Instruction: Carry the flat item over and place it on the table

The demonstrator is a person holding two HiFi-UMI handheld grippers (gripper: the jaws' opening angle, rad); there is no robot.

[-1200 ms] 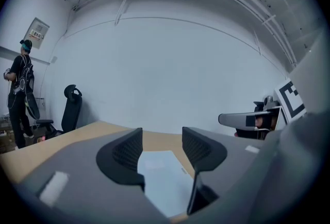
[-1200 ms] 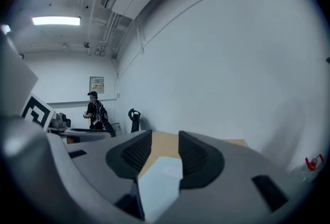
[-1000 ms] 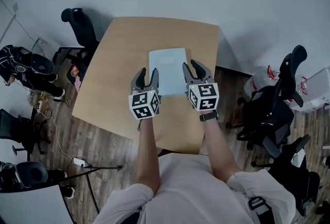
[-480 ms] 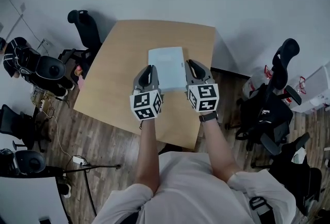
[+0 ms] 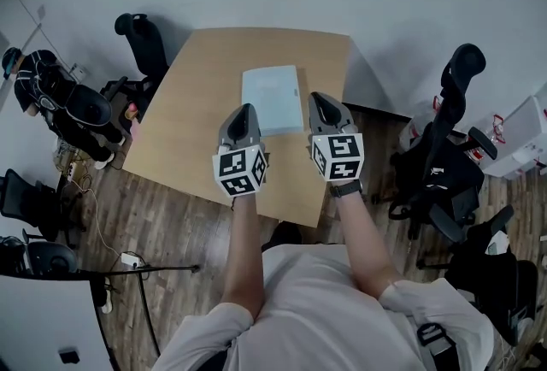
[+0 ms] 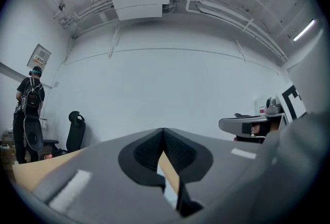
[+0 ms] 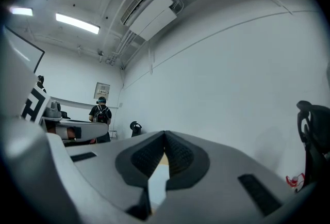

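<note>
The flat item [image 5: 270, 96], a pale blue-white rectangular sheet, lies flat on the wooden counter [image 5: 205, 96], a little toward the far, 12 o'clock side of the counter's middle. In the head view the left tongs [image 5: 243, 110] point at the sheet's left edge from about 8 o'clock, and their tip overlaps that edge in the picture. The right tongs [image 5: 318, 97] sit just beside the sheet's right edge, at about 3 o'clock of it. Whether either tip touches the sheet or the counter cannot be told.

Both tongs are closed and empty. In the left gripper view the two ribbed pads meet at the tip with nothing pinched between them, and only a sliver of counter and pale sheet shows through the gap lower down. The right gripper view shows the same: tips together, nothing held.

Round the counter, a black office chair [image 5: 141, 44] stands at 10 o'clock. Another dark chair [image 5: 444, 147] stands at 3 o'clock. A person [image 5: 38, 83] in dark clothes is at 9 o'clock by the wall.
</note>
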